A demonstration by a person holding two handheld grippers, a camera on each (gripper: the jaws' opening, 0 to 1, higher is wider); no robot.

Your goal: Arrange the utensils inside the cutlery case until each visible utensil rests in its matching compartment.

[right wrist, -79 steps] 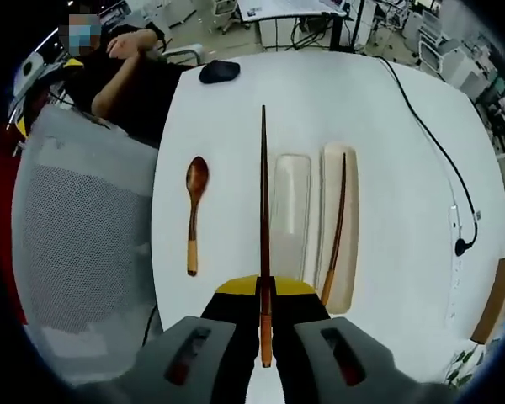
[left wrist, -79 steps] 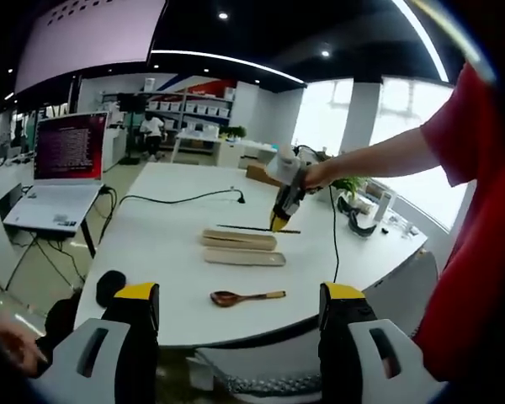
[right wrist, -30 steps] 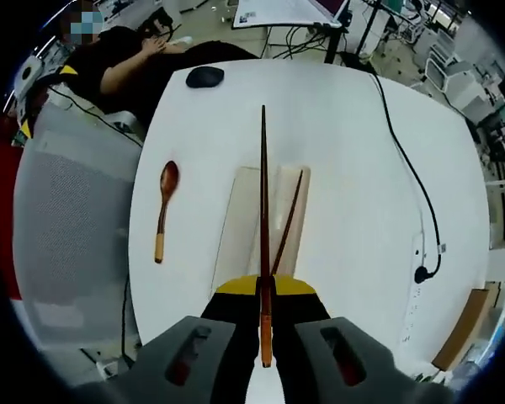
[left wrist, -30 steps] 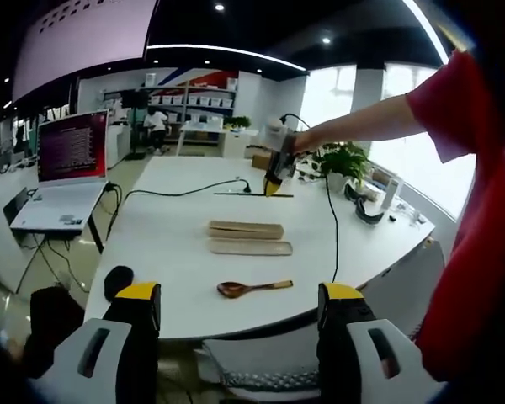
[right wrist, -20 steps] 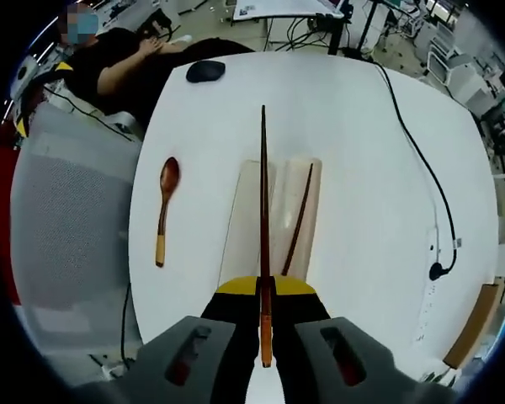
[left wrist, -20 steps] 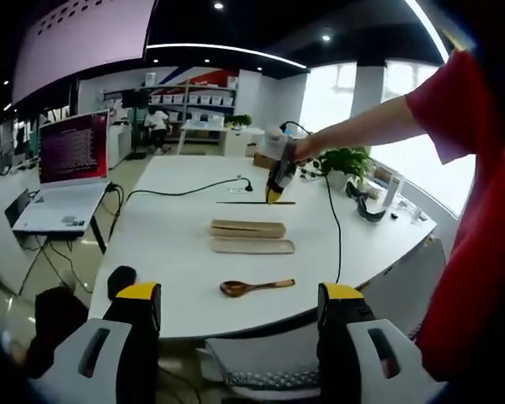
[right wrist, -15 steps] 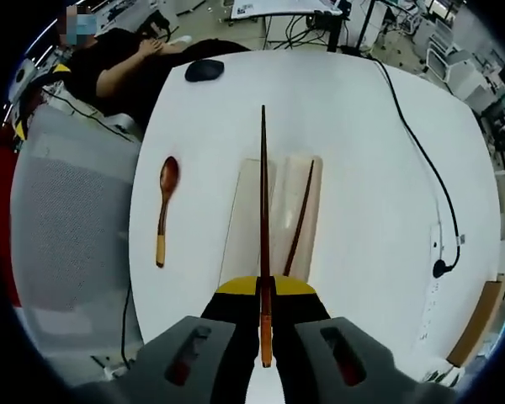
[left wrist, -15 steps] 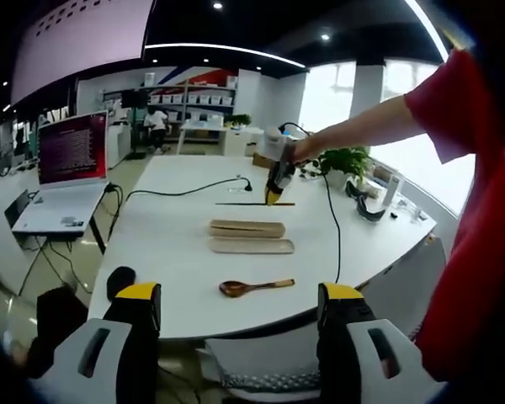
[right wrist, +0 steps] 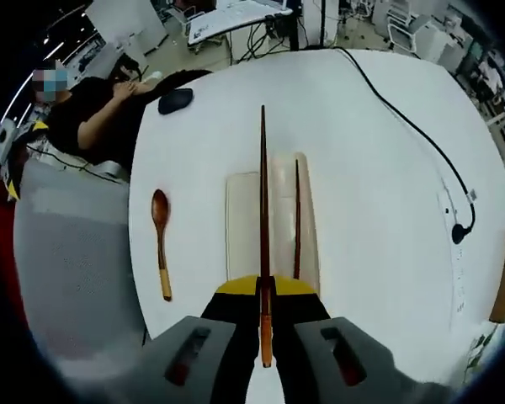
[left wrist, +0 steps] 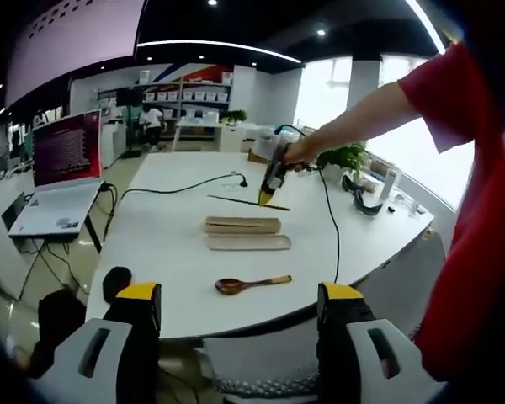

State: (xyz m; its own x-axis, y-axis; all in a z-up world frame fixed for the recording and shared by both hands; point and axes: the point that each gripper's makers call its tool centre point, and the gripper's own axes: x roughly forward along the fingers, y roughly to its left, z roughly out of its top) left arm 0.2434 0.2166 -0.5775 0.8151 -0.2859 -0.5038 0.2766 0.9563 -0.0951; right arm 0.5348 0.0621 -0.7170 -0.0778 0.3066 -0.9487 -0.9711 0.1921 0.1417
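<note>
Wooden chopstick (right wrist: 263, 219) in right tool (right wrist: 263, 324)

laptop (left wrist: 63, 164), mouse (right wrist: 176, 101), black cable (right wrist: 408, 126)

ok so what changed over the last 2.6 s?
The right gripper rose away from the table and has come back to hover over the cutlery case; the chopstick stays clamped in it. The second chopstick in the case, the spoon on the table and the open left gripper look unmoved.
</note>
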